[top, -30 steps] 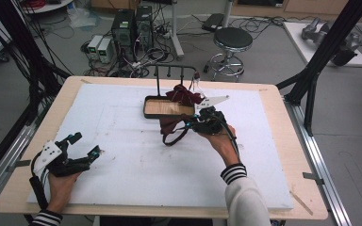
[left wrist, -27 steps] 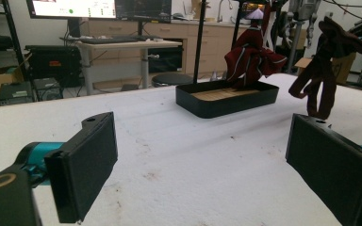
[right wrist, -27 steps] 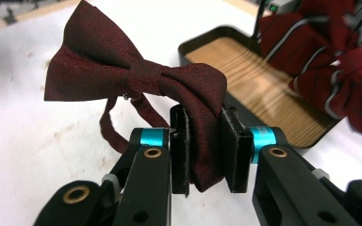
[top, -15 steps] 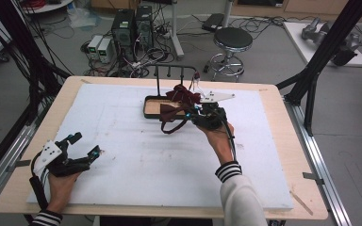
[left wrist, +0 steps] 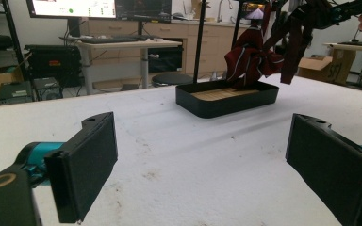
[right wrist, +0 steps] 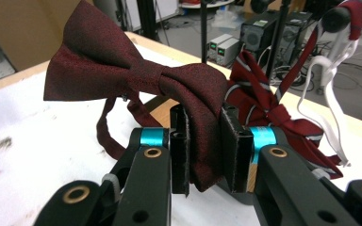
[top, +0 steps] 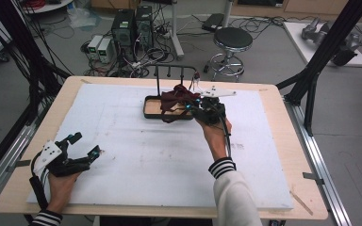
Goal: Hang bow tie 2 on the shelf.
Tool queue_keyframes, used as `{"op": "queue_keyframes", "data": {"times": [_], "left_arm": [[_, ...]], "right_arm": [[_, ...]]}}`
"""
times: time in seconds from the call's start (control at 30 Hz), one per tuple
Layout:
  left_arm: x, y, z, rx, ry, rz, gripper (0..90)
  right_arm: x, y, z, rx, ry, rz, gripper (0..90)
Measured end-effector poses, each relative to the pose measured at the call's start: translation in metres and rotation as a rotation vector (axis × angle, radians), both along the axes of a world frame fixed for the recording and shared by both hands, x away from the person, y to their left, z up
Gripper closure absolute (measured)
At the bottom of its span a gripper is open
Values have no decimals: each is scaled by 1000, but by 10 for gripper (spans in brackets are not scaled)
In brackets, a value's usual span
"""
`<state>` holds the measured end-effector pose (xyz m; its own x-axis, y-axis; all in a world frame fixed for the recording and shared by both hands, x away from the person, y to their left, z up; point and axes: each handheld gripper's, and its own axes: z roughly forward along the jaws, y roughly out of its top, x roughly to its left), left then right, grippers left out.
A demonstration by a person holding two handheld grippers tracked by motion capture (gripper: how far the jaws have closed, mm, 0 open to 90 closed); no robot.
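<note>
My right gripper [right wrist: 205, 150] is shut on one wing of a dark red bow tie [right wrist: 122, 77], held up over the black tray [top: 152, 109]. In the high view the bow tie [top: 169, 101] and its strap hang above the tray's right half, with the right gripper [top: 192, 107] beside it. A second, striped red tie [right wrist: 264, 94] hangs from the black rack [top: 173, 69] behind the tray. My left gripper [top: 90, 151] rests open near the table's front left corner. Its jaws stand wide apart over bare white surface [left wrist: 202, 160], with the tray [left wrist: 226, 96] far ahead.
The white mat [top: 136, 155] covers most of the wooden table. A white strap [right wrist: 332, 89] dangles from the rack's peg at the right. Off the table stand a stool [top: 233, 40] and computer boxes [top: 132, 23] on the floor.
My right gripper has lifted the bow tie up and back, from beside the tray to over the tray near the rack. The left gripper has stayed put.
</note>
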<state>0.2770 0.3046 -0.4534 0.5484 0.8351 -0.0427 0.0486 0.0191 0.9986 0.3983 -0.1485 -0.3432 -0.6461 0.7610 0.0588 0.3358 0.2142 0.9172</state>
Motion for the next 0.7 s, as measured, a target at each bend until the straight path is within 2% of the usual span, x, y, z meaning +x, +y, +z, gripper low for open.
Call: {"op": "queue_keyframes", "data": {"times": [0.5,0.7], "left_arm": [[0,0,0,-3,0,-1,101],[0,0,0,-3,2,-2,100]], "right_arm": [[2,5,6,78,-47,-157,759],[5,7,6,100,-59,-195,759]]}}
